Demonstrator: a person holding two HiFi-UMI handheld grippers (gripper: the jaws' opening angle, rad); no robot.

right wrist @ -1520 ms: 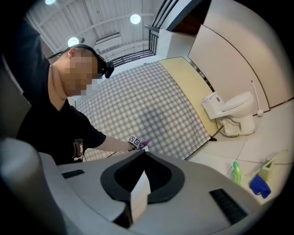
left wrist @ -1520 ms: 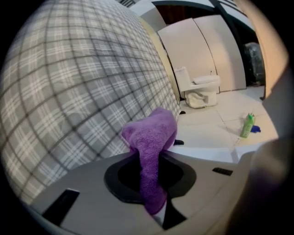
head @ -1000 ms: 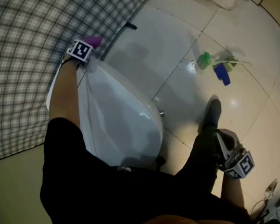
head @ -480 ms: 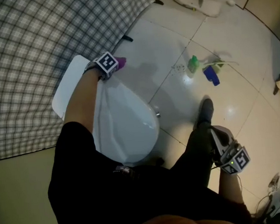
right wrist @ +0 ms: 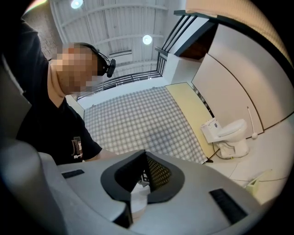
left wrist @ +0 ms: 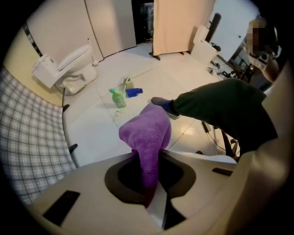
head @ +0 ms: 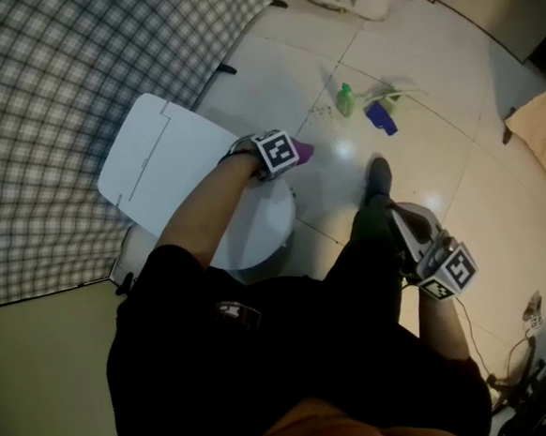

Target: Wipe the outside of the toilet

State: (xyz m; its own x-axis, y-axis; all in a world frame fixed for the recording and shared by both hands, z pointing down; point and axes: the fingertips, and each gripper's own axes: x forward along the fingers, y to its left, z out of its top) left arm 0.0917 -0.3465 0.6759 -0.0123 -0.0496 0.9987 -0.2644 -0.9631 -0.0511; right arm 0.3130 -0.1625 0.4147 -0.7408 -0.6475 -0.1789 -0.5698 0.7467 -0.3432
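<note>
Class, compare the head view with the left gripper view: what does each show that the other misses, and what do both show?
Only the head view shows the near toilet with its white lid, and the right hand-held gripper beside the person's leg. Only the left gripper view shows the jaws of the left hand-held gripper closed on the purple cloth. Both show that cloth, the green bottle, the blue item beside it on the floor, and a second toilet further off.
</note>
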